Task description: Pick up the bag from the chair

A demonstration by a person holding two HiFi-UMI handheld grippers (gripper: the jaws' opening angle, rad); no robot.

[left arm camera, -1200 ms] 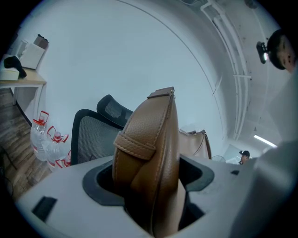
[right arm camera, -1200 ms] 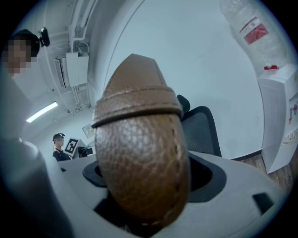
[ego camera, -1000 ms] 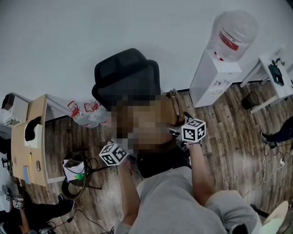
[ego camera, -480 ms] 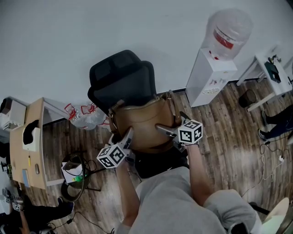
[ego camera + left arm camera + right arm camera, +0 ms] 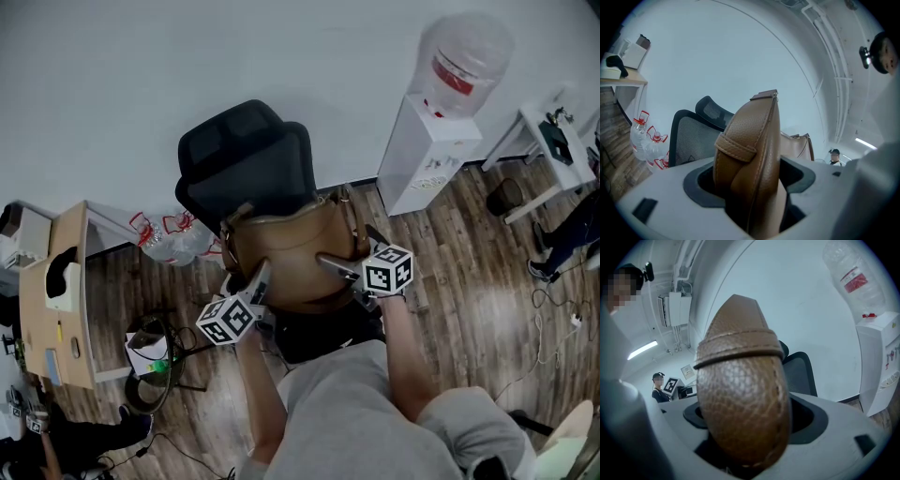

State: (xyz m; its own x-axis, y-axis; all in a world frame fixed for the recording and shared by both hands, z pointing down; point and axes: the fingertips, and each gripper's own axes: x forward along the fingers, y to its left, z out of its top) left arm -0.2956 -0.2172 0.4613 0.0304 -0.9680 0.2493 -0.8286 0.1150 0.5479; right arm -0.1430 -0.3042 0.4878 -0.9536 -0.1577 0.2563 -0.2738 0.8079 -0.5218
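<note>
1. Bag (image 5: 295, 251), of brown leather, is held at both ends. The left claw (image 5: 257, 281) has its jaws spread wide round the bag's left end and pressed against the leather on either side of the seam.
2. The right claw (image 5: 339, 268) is clamped the same way on the rounded right end, just below a stitched strap band. Its jaws also stand wide, because the end is thick.
3. Both claws tilt slightly downward, with their marker cubes nearest the person's arms at the lower middle of the head view.
4. The bag hangs level between the claws at the centre of the frame. It is just in front of the backrest of the black chair (image 5: 246, 159) and above its seat. Whether its underside touches the seat cannot be told.
5. To the left of the chair, clear plastic bottles (image 5: 173, 239) with red handles lie on the wooden floor (image 5: 459, 262).
6. A wooden surface (image 5: 52, 309) stands at the left edge.
7. At the upper right a white water dispenser (image 5: 427, 155) carrying a large jug stands against the wall.
</note>
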